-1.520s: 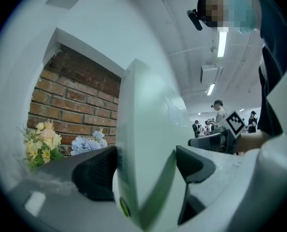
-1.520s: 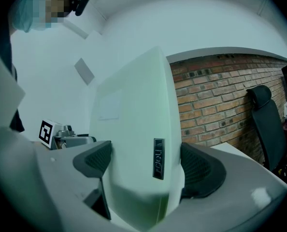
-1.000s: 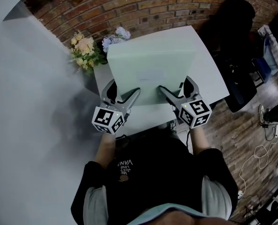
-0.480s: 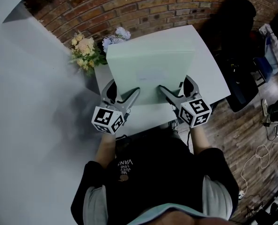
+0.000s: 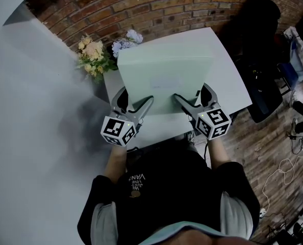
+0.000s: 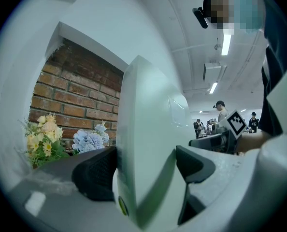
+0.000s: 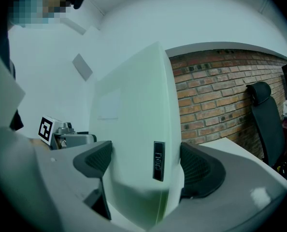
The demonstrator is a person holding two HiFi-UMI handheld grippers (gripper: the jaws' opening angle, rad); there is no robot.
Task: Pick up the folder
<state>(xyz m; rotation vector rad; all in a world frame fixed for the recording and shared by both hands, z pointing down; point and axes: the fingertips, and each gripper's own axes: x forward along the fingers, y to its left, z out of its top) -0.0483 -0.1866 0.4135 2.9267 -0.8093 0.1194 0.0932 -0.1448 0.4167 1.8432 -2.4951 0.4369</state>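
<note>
Now: the pale green folder [image 5: 164, 78] is held by its near edge over the white table [image 5: 233, 88], one gripper toward each near corner.

- Left gripper [image 5: 144, 104]: clenched on the folder. In the left gripper view both dark pads press the two faces of the cover [image 6: 148, 129], with no gap on either side.
- Right gripper [image 5: 181, 101]: likewise clamped on the folder. The right gripper view shows the pads on either side of its thick edge, just beside a small dark tag [image 7: 158, 161] on the spine.
- The folder's far end reaches toward the bunch of flowers [image 5: 95, 55] and the brick wall [image 5: 167, 4]. It looks to be clear of the tabletop, but no view shows the underside, so I cannot confirm this.

Judgement: the step in hand is the lift, with both grips already made.

To do it well:
- Raise both grippers together and at the same rate, so the broad cover does not twist between them.
- Hold the clamp pressure even, since the smooth cover could slide out of the pads.
- Keep the near edge level. The weight sits well beyond the jaws, so the far end will tend to droop.
- Watch the far left corner; it sits near the flowers and could brush them if the folder swings.
</note>
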